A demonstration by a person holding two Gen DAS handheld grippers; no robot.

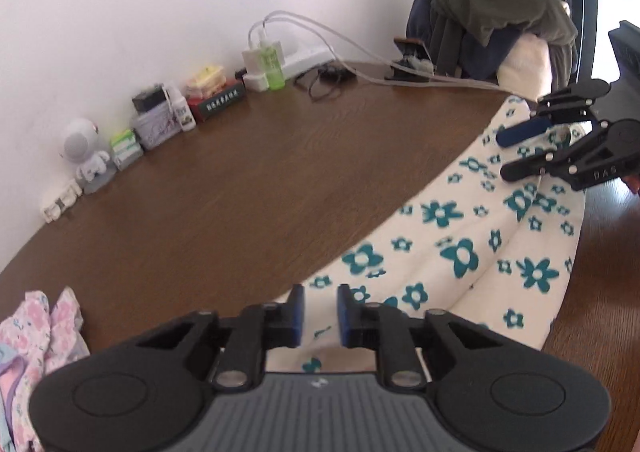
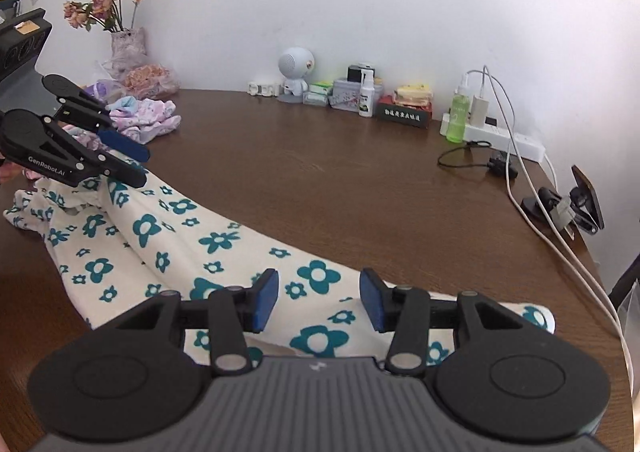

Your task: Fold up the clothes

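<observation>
A cream garment with teal flowers (image 1: 460, 252) lies stretched along the near edge of the brown table (image 1: 240, 180); it also shows in the right wrist view (image 2: 192, 248). My left gripper (image 1: 321, 312) is open just above one end of it, the cloth showing between the blue pads. It shows in the right wrist view (image 2: 140, 166) at the far left end, where the cloth is bunched. My right gripper (image 2: 319, 302) is open above the other end. It shows in the left wrist view (image 1: 505, 154), open over the cloth.
A pile of pink floral clothes (image 1: 36, 340) lies at the table's left, also in the right wrist view (image 2: 148, 118). Small boxes, bottles and a robot figure (image 2: 296, 72) line the wall. A power strip (image 2: 508, 138), cables and a phone stand (image 2: 576, 204) sit at right. Dark clothes hang on a chair (image 1: 492, 12).
</observation>
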